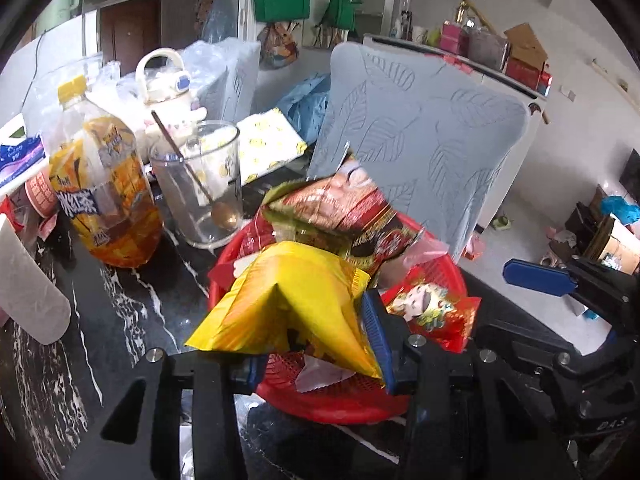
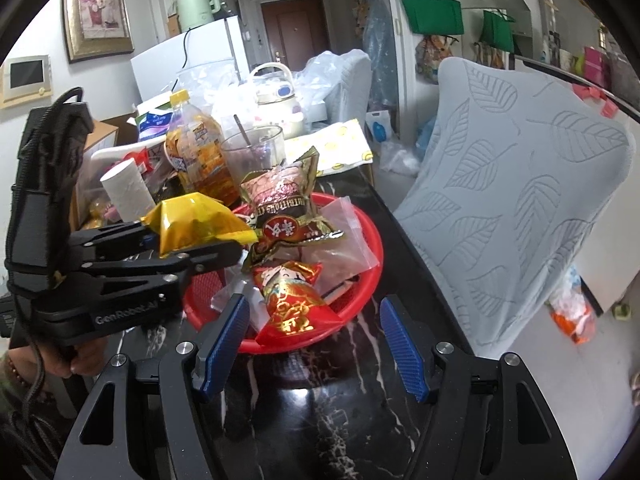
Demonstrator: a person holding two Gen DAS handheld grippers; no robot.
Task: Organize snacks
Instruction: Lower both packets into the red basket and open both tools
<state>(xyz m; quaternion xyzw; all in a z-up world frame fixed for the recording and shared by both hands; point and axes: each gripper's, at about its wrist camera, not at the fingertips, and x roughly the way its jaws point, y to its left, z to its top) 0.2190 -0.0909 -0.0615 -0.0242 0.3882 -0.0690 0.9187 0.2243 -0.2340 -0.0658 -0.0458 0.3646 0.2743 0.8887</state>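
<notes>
A red mesh basket [image 2: 362,280] stands on the black marble table [image 2: 320,420], piled with snack packets. My left gripper [image 1: 316,336] is shut on a yellow snack bag [image 1: 288,304] and holds it just above the basket's near left rim. From the right wrist view, the same bag [image 2: 196,220] hangs over the basket's left side. In the basket lie a red packet with a cartoon figure [image 2: 296,300], a brown and gold packet [image 2: 286,208] and a clear pink pouch [image 2: 340,240]. My right gripper [image 2: 314,346] stands open in front of the basket, its pads touching nothing.
Behind the basket stand an orange tea bottle [image 1: 108,200], a glass cup with a spoon [image 1: 200,184] and a cream kettle [image 1: 164,80]. A paper roll [image 1: 28,292] lies at the left. A chair with a grey leaf-pattern cover [image 2: 520,200] is close on the right.
</notes>
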